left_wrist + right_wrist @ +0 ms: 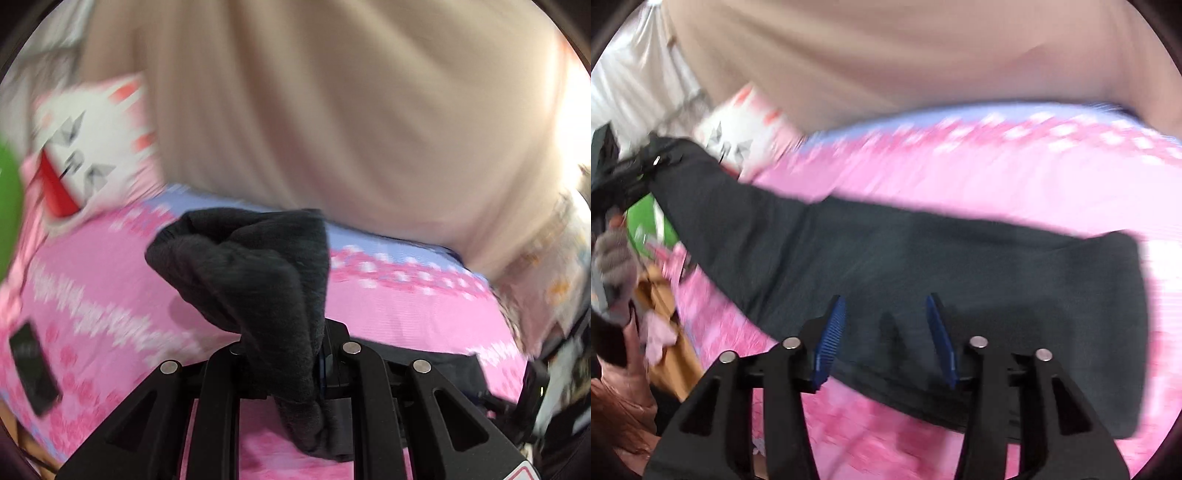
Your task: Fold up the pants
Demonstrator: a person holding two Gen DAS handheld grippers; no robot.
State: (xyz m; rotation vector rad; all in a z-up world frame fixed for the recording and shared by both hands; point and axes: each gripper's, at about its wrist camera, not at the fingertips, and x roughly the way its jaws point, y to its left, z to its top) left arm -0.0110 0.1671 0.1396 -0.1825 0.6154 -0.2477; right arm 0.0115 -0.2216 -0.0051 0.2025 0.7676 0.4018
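Dark grey pants (923, 258) lie stretched across a pink patterned bedspread (997, 173). In the right wrist view my right gripper (886, 325) is open, its blue pads (831, 332) hovering just above the pants' near edge, holding nothing. In the left wrist view my left gripper (291, 354) is shut on a bunched end of the pants (258, 266), which stands up in folds from between the fingers. The left gripper also shows in the right wrist view (624, 173) at the far left, holding the pants' lifted end. Both views are motion-blurred.
A beige pillow or cover (332, 110) fills the far side of the bed. A white and pink patterned item (92, 140) lies at the left. A black phone-like object (33, 373) rests on the bedspread. A green object (650, 225) and brown furniture (665, 332) sit left of the bed.
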